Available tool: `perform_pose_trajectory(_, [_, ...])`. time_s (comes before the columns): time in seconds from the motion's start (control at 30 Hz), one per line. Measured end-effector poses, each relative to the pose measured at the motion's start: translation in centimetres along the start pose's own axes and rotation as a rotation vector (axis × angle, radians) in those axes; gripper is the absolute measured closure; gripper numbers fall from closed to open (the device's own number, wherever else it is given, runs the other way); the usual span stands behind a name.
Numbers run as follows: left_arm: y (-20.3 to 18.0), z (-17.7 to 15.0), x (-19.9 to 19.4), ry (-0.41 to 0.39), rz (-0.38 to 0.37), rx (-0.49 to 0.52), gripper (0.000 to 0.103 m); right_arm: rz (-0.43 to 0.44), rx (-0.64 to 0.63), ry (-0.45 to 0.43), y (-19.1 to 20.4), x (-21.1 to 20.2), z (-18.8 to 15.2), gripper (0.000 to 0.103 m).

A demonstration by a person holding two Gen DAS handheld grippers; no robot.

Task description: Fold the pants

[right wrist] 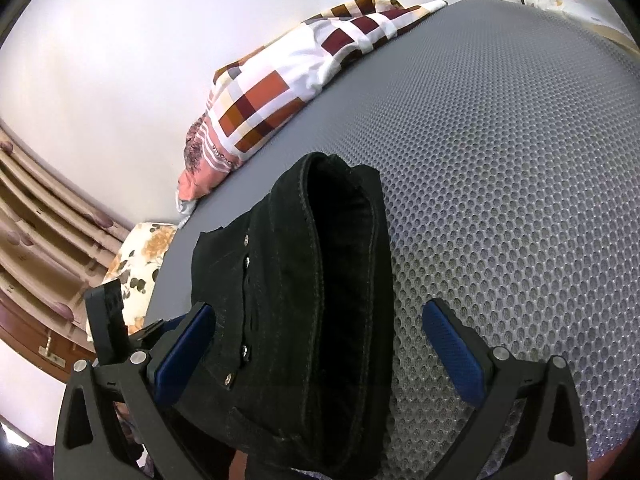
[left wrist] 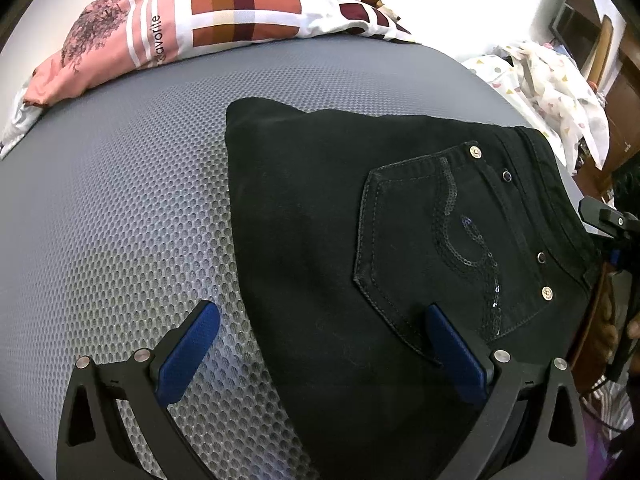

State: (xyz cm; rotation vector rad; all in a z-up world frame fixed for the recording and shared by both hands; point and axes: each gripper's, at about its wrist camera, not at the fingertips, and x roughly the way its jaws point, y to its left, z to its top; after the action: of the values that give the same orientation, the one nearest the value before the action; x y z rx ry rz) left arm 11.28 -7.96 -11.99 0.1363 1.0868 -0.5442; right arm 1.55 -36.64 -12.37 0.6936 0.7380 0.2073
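Already folded into a thick stack, the black jeans (left wrist: 360, 240) are laid on the grey mesh mattress (left wrist: 120, 200), waistband end beside the right gripper (right wrist: 320, 344). Both it and the left gripper (left wrist: 324, 340) are spread wide, nothing clamped, though denim lies between the pads. If either is withdrawn carelessly, a pad could be snagged and the bulging layers sprung open.

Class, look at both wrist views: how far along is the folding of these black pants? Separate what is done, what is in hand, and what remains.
Done: the black pants lie on the grey mesh mat as a compact stack, back pocket up. In hand: nothing; the left tool and right tool both stand open around the fabric without pinching it. Left: little, perhaps tidying the bulging waistband end.
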Motion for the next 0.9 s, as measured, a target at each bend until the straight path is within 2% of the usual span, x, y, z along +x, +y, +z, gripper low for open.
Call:
perform_pose_trajectory(0.13, [-0.1,-0.1,0.0,-0.003,0.008,-0.002,0.001,-0.004,0.000,0.037,0.1,0.1,0.4,0.000])
perform_pose_trajectory(0.27, [-0.2,-0.1,0.1,0.002,0.012,-0.004,0.000,0.032,0.030,0.053,-0.6,0.1,0.8,0.000])
perform_pose_trajectory(0.5, [-0.4,-0.3,-0.1,-0.003,0.023,-0.005,0.000,0.012,-0.022,0.078,0.2,0.3,0.4,0.001])
perform_pose_trajectory(0.57, [-0.6,-0.4,-0.3,-0.016,0.028,0.011,0.000,0.016,-0.039,0.087,0.4,0.4,0.3,0.010])
perform_pose_trajectory(0.6, [-0.8,-0.5,-0.4,-0.025,0.032,0.026,0.000,0.037,-0.035,0.113,0.4,0.8,0.2,0.033])
perform_pose_trajectory(0.63, [-1.1,-0.6,-0.6,-0.033,0.038,0.046,0.000,0.007,-0.043,0.119,0.5,1.0,0.0,0.039])
perform_pose_trajectory(0.73, [-1.6,-0.7,-0.7,-0.039,0.037,0.078,0.001,0.008,-0.044,0.123,0.4,0.9,0.2,0.042])
perform_pose_trajectory(0.83, [-1.5,-0.7,-0.5,-0.022,-0.004,0.060,0.002,0.033,-0.013,0.124,-0.3,0.7,0.3,0.043])
perform_pose_trajectory(0.9, [-1.4,-0.7,-0.4,-0.021,-0.010,0.055,0.002,0.019,-0.011,0.124,-0.5,0.6,0.5,0.047])
